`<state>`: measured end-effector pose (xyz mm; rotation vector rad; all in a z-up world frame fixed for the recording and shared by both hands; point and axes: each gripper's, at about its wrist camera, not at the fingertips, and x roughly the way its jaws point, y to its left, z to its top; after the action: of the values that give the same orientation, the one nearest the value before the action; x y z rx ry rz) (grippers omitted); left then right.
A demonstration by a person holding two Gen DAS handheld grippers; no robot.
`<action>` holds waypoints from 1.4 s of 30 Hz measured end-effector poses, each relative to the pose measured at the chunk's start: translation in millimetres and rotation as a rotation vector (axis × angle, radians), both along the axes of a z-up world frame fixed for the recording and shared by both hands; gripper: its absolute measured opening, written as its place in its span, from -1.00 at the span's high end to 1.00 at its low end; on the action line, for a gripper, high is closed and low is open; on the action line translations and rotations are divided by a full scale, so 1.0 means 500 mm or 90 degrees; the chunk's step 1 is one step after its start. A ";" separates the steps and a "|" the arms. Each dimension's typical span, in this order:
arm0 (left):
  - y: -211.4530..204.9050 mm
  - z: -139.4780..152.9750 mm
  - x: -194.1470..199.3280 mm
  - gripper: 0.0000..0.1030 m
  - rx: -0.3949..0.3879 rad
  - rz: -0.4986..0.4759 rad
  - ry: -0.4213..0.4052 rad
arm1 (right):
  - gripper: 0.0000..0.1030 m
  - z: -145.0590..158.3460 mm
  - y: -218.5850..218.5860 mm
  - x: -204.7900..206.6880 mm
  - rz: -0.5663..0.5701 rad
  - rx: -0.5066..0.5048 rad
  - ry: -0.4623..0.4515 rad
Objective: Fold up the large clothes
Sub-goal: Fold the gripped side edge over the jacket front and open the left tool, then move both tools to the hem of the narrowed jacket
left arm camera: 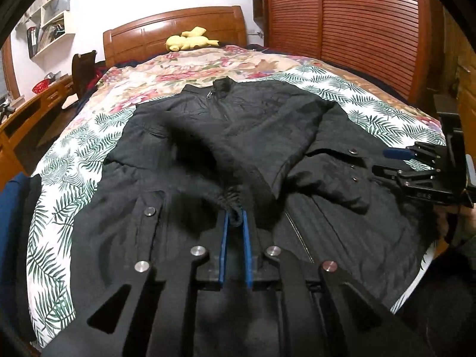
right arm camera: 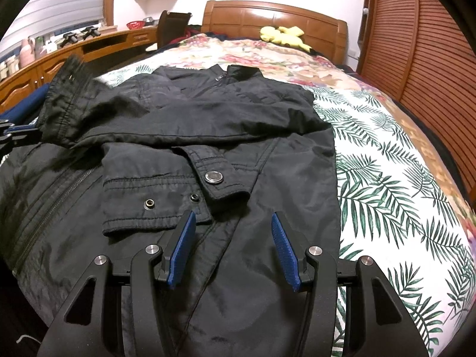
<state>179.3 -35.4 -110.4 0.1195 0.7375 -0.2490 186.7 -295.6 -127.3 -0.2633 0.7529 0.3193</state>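
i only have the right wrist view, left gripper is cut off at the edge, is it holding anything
Observer: Yes, the left gripper is shut on the sleeve cuff of the black jacket.
Operator: where is my right gripper from its side
Observer: The right gripper hovers open beside the other sleeve's snap tab.
Operator: anything past the desk
Observer: A wall shelf with books.

Black jacket (right arm camera: 184, 125) fills the centre, dark and plain. Under it a white sheet (right arm camera: 386, 178) with green palm fronds, then a red-and-cream floral quilt (left arm camera: 184, 71). Yellow plush toy (left arm camera: 187, 41) up top, probably; reddish-brown headboard (right arm camera: 276, 15); blue gripper pads (right arm camera: 181, 253).
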 end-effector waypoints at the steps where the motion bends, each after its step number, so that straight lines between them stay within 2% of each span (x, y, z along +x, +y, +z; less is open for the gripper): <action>1: 0.001 0.002 -0.005 0.82 0.002 0.003 -0.004 | -0.04 0.000 0.000 0.001 0.001 0.000 0.000; 5: 0.011 0.010 -0.026 0.80 -0.004 0.003 -0.015 | -0.04 0.000 0.001 -0.001 0.000 0.000 0.000; 10: 0.030 0.010 -0.037 0.65 -0.030 0.003 0.001 | -0.04 -0.001 0.001 0.000 0.000 -0.002 0.000; 17: 0.053 -0.017 -0.052 0.48 -0.023 0.020 0.016 | -0.04 -0.001 0.003 -0.002 0.001 -0.003 0.000; 26: 0.156 -0.054 -0.092 0.41 -0.002 0.079 0.045 | -0.04 -0.005 0.005 -0.005 0.003 -0.008 0.002; 33: 0.248 -0.066 -0.114 0.39 -0.018 0.134 0.062 | -0.04 -0.013 0.008 0.000 0.000 -0.018 0.003; 42: 0.290 -0.104 -0.103 0.28 0.001 0.164 0.104 | -0.04 -0.017 0.010 0.003 0.000 -0.028 0.001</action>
<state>127.8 109.6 -162.3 0.0046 0.9061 -0.0126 188.3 -290.7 -135.6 -0.3039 0.7627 0.3035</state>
